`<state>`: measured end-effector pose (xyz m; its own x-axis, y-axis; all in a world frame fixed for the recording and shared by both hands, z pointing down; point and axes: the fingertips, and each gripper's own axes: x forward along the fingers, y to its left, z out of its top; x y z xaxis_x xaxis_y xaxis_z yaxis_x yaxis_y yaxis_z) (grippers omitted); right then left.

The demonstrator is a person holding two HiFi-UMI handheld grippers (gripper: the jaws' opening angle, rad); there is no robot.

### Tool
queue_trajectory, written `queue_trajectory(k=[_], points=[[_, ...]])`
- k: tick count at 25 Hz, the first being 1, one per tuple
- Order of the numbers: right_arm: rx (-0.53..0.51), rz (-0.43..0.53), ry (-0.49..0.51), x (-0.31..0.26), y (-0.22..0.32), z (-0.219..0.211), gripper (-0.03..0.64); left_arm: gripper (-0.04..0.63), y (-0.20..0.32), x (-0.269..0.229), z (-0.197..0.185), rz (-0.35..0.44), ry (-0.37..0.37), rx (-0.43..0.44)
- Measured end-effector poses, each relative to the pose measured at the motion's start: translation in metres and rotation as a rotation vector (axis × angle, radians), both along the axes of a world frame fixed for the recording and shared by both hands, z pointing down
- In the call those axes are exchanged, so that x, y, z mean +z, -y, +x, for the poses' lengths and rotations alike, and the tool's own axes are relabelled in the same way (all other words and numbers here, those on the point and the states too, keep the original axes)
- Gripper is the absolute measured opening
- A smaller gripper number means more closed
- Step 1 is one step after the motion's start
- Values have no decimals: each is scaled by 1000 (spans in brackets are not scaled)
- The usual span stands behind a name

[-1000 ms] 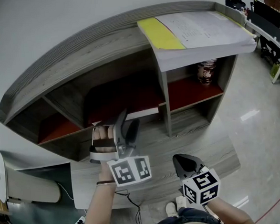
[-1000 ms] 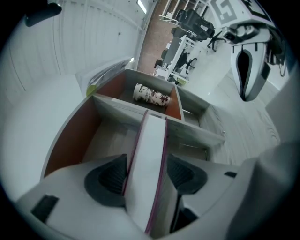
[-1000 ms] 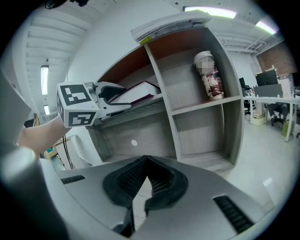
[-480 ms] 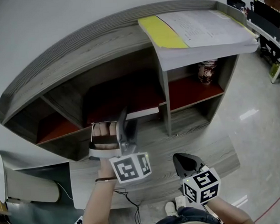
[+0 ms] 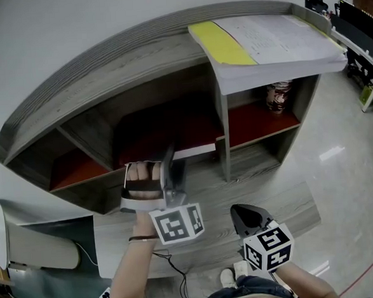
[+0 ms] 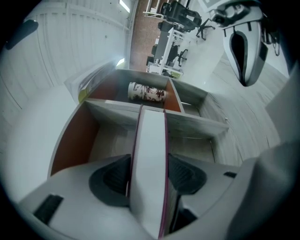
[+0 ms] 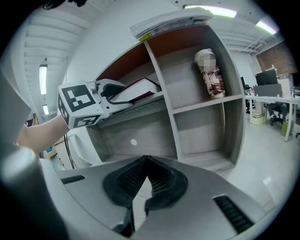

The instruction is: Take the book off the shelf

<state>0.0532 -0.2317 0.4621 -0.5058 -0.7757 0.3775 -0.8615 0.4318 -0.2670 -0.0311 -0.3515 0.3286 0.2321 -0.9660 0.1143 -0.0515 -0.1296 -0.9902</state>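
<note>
A thin book (image 6: 150,140) with white page edges and a maroon cover lies at the front of the middle shelf of a grey wooden shelf unit (image 5: 104,68). My left gripper (image 6: 150,168) is shut on the book, one pad on each cover. In the head view the left gripper (image 5: 171,164) reaches to the shelf edge, where the book's (image 5: 196,151) white edge shows. The right gripper view shows the book (image 7: 138,89) sticking out of the shelf in the left gripper (image 7: 110,96). My right gripper (image 5: 237,210) hangs lower, away from the shelf, shut and empty (image 7: 143,187).
A patterned paper cup (image 5: 276,96) stands in the upper right compartment (image 7: 211,72). A thick stack of paper (image 5: 274,40) with a yellow sheet lies on top of the unit. Shiny floor spreads to the right, with desks and chairs (image 5: 356,31) beyond.
The left gripper has shifted slightly to the right and closer to the shelf edge, with the book between its jaws. The right gripper has stayed put.
</note>
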Motion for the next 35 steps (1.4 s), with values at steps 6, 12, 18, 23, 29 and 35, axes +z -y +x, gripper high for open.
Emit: queue_trajectory(k=[6, 12, 18, 23, 29, 35], points=[[-3, 1, -4, -1, -2, -2, 3, 236, -11, -8, 2, 24, -38, 19], [-3, 8, -11, -3, -5, -2, 3, 233, -24, -17, 3, 47, -84, 28], [-8, 17, -19, -7, -11, -5, 3, 232, -40, -27, -1, 71, -125, 23], [-23, 24, -22, -9, -15, -9, 3, 232, -53, -38, -6, 86, -179, 16], [-35, 40, -26, -15, -21, -15, 3, 232, -76, -49, -14, 105, -226, 12], [-57, 46, -29, -18, -29, -24, 3, 232, -101, -58, -22, 110, -275, 7]])
